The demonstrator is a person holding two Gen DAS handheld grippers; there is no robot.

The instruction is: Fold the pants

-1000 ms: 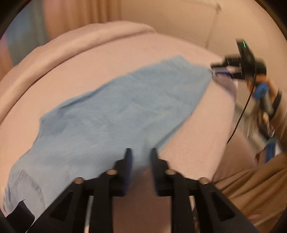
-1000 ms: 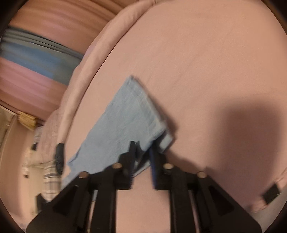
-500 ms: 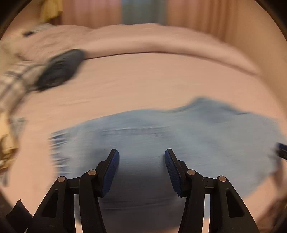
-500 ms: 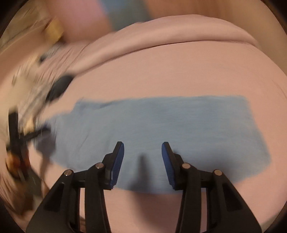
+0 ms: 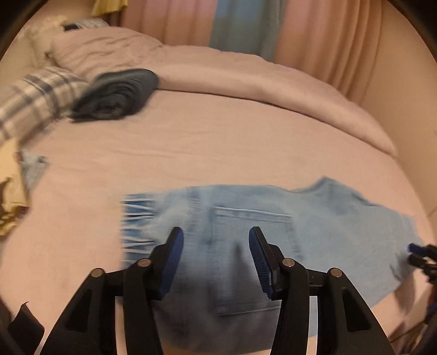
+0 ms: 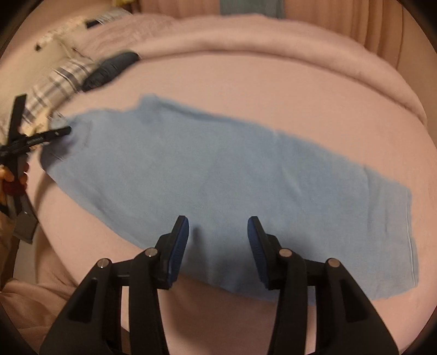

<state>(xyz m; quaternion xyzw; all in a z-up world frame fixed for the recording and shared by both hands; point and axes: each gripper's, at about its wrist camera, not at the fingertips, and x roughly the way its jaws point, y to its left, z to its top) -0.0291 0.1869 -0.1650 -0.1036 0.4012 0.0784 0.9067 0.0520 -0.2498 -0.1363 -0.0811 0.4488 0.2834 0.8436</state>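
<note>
Light blue denim pants (image 6: 218,174) lie flat on the pink bed, legs stacked, waist to the left and hems to the right. The left wrist view shows the waist end with a back pocket (image 5: 251,226). My left gripper (image 5: 215,243) is open and empty, just above the waist part. My right gripper (image 6: 218,232) is open and empty above the near edge of the legs. The left gripper also shows at the far left of the right wrist view (image 6: 41,139); the right one shows at the right edge of the left wrist view (image 5: 420,255).
A dark folded garment (image 5: 120,95) and a plaid cloth (image 5: 35,101) lie at the far left of the bed (image 5: 218,142). A rolled pink duvet (image 5: 245,73) runs along the far side. Curtains (image 5: 245,24) hang behind. Yellow fabric (image 5: 11,202) sits at the left edge.
Both grippers let go of the pants and opened. Both swung round and now face across the pants, which lie flat on the bed.
</note>
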